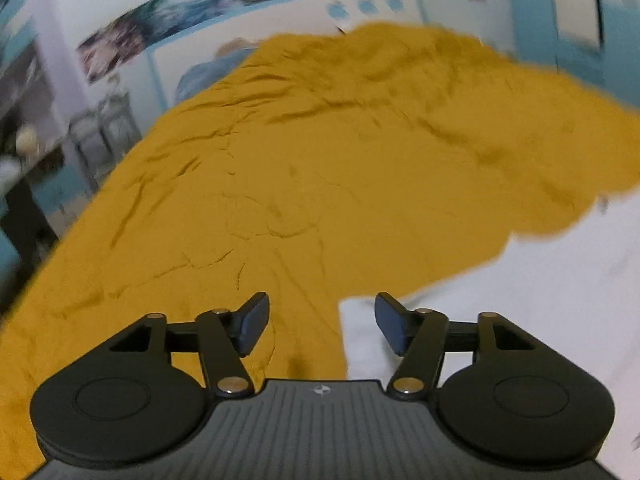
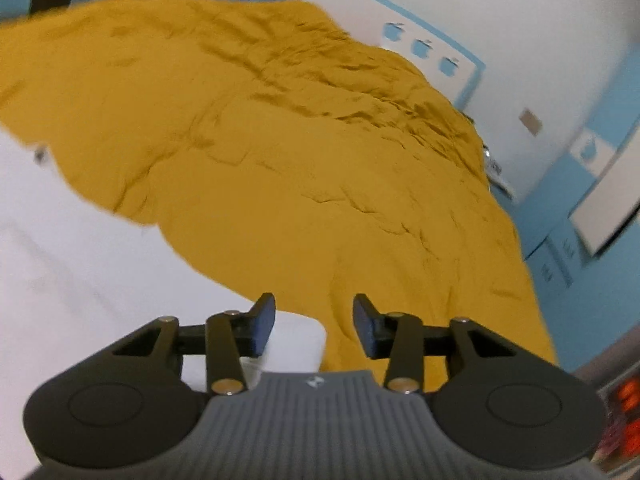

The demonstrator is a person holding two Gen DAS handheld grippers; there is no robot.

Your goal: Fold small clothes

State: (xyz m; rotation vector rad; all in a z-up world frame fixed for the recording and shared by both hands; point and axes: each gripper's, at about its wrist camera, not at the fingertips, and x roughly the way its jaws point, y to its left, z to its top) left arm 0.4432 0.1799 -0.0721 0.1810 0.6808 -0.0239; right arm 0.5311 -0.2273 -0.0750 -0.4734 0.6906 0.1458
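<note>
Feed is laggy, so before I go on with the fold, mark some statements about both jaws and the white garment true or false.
1. The left gripper has its jaws open. True.
2. The right gripper is clamped on the white garment. False: its jaws stand apart, with nothing pinched between them.
3. The white garment lies on a mustard-yellow bedspread. True.
4. The bedspread is smooth and flat. False: it is wrinkled all over.

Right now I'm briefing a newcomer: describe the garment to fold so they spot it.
A mustard-yellow cover spreads over the whole surface. On it lies the white garment, below both open grippers: left gripper, right gripper. It is the only white cloth there.
</note>
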